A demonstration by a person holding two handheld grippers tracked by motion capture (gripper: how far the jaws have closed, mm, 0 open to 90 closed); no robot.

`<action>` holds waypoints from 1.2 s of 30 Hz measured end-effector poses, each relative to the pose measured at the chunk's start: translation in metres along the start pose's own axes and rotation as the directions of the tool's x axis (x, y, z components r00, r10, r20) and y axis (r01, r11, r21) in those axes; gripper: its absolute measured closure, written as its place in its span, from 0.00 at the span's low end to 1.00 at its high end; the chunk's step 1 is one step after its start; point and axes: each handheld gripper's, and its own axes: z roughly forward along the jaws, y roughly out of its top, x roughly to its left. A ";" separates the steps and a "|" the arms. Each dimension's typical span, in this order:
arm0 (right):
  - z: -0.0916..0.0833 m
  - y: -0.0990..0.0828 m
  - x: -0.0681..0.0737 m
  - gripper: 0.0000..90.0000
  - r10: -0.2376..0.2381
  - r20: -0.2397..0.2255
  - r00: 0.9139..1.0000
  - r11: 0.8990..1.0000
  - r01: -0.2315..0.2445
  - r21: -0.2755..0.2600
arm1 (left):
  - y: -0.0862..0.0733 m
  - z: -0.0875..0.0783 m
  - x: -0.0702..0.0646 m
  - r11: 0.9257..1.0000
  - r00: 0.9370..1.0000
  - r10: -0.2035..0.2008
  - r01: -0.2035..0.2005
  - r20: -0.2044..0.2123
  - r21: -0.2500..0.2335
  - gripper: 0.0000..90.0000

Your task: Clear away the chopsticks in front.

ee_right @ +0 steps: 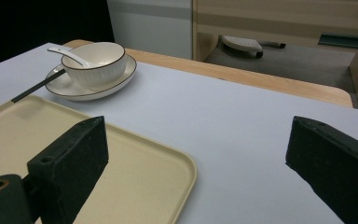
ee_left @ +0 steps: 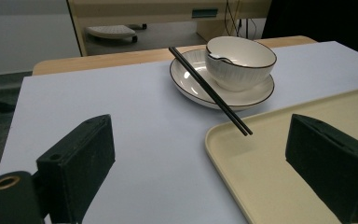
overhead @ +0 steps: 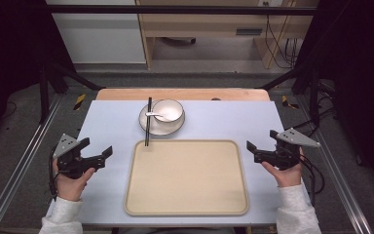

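Pale blue table (overhead: 107, 126) carries a beige tray (overhead: 187, 178) in the middle, with a plate (overhead: 148, 126) just beyond it holding a bowl (overhead: 171, 108) and spoon (overhead: 154, 115). Black chopsticks (overhead: 148, 122) rest across the plate's left rim, tips over the tray edge. Left gripper (overhead: 98, 150) and right gripper (overhead: 260, 145) hover wide open and empty on either side of the tray.

White sleeves (overhead: 63, 217); black tools with grey plates.

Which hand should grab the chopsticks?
Left, probably. The chopsticks lie across the plate's left edge, tips nearest the open left gripper. The right gripper would have to reach across the tray.
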 end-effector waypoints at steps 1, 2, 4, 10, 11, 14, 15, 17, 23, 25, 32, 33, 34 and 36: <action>0.000 0.000 0.000 0.07 -0.004 0.002 1.000 1.000 0.004 0.000 | 0.000 0.000 0.000 1.000 1.000 0.000 0.000 -0.001 0.002 0.09; -0.001 0.000 0.000 0.07 -0.005 0.001 1.000 1.000 0.005 0.000 | 0.001 0.001 0.000 1.000 1.000 -0.003 0.003 -0.003 0.000 0.09; -0.001 0.000 0.000 0.07 0.001 0.001 1.000 1.000 -0.001 0.000 | 0.002 0.002 0.000 1.000 1.000 -0.004 0.004 -0.002 0.002 0.09; 0.000 0.000 0.000 0.07 0.004 0.001 1.000 1.000 -0.004 0.003 | 0.008 0.007 0.000 1.000 1.000 -0.003 0.003 0.004 0.000 0.09; 0.000 0.000 0.000 0.06 0.001 0.000 1.000 1.000 -0.001 0.007 | 0.011 0.009 -0.001 1.000 1.000 -0.001 0.001 0.004 0.001 0.09; 0.000 0.000 0.000 0.06 0.004 0.002 1.000 1.000 -0.004 0.005 | 0.014 0.010 -0.001 1.000 1.000 0.004 -0.004 0.005 0.002 0.09; 0.000 0.001 0.000 0.06 0.004 0.001 1.000 1.000 -0.004 0.004 | 0.016 0.012 -0.001 1.000 1.000 0.005 -0.005 0.007 -0.001 0.09; -0.001 0.001 -0.001 0.06 0.003 0.005 1.000 1.000 -0.003 0.003 | 0.021 0.014 -0.001 1.000 1.000 0.008 -0.008 0.008 -0.002 0.09; -0.002 0.002 -0.001 0.06 0.001 0.008 1.000 1.000 -0.001 0.002 | 0.029 0.023 0.000 1.000 1.000 0.008 -0.008 0.009 -0.008 0.09; -0.001 0.001 -0.001 0.06 0.003 0.010 1.000 1.000 -0.003 0.007 | 0.033 0.030 0.000 1.000 1.000 0.003 -0.003 0.011 -0.013 0.10; 0.001 0.001 0.000 0.06 0.004 0.004 1.000 1.000 -0.004 0.014 | 0.042 0.049 -0.005 1.000 1.000 0.022 -0.022 0.021 0.004 0.10; 0.001 0.001 0.000 0.06 0.004 0.004 1.000 1.000 -0.004 0.014 | 0.042 0.049 -0.005 1.000 1.000 0.022 -0.022 0.021 0.004 0.10; 0.001 0.001 0.000 0.06 0.003 0.005 1.000 1.000 -0.003 0.014 | 0.044 0.051 -0.006 1.000 0.999 0.021 -0.022 0.024 0.009 0.10; 0.001 0.001 0.000 0.06 0.004 0.004 1.000 1.000 -0.004 0.014 | 0.046 0.059 -0.008 0.999 0.999 0.029 -0.030 0.028 0.018 0.10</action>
